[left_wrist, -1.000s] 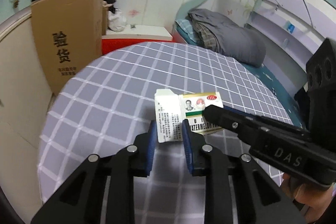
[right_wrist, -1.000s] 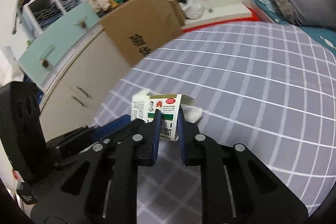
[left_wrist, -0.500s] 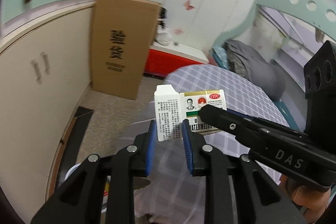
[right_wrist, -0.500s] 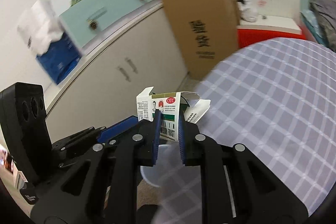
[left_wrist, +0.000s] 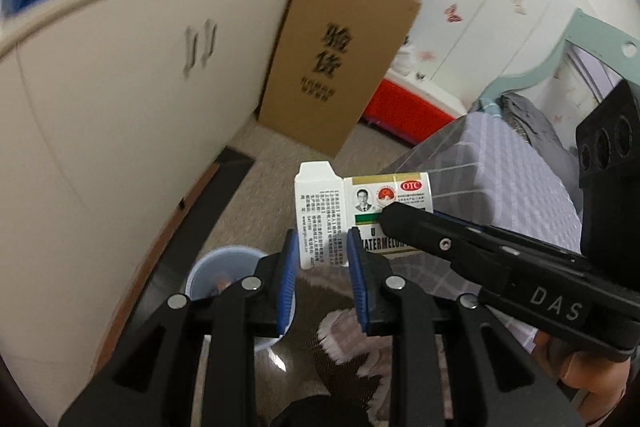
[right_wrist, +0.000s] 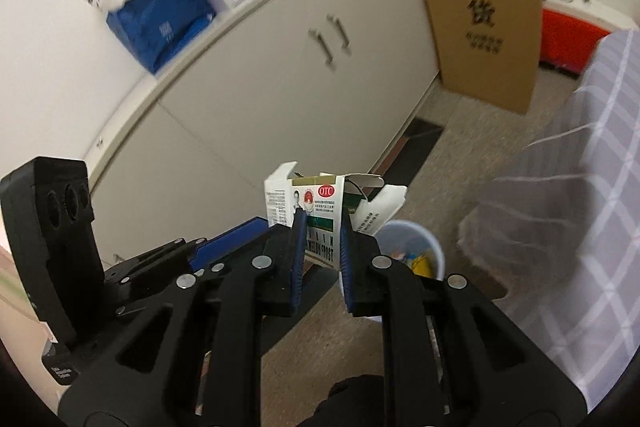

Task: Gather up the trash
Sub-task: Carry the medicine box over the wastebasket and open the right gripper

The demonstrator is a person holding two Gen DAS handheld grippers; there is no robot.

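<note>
Both tongs, left [left_wrist: 323, 255] and right [right_wrist: 323, 243], clenched on one medicine box [left_wrist: 362, 205], have carried it off the bed toward the bin [right_wrist: 414, 255] (lower centre), nearly ready to drop.

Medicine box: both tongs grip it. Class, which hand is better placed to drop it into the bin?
Probably right. The right tongs pinch the medicine box with the blue bin directly behind it; the left tongs see the bin lower and off to the left.

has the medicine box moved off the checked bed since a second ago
Yes. The medicine box, held in both claws, has left the checked bed and now hangs above the floor near the bin.
</note>
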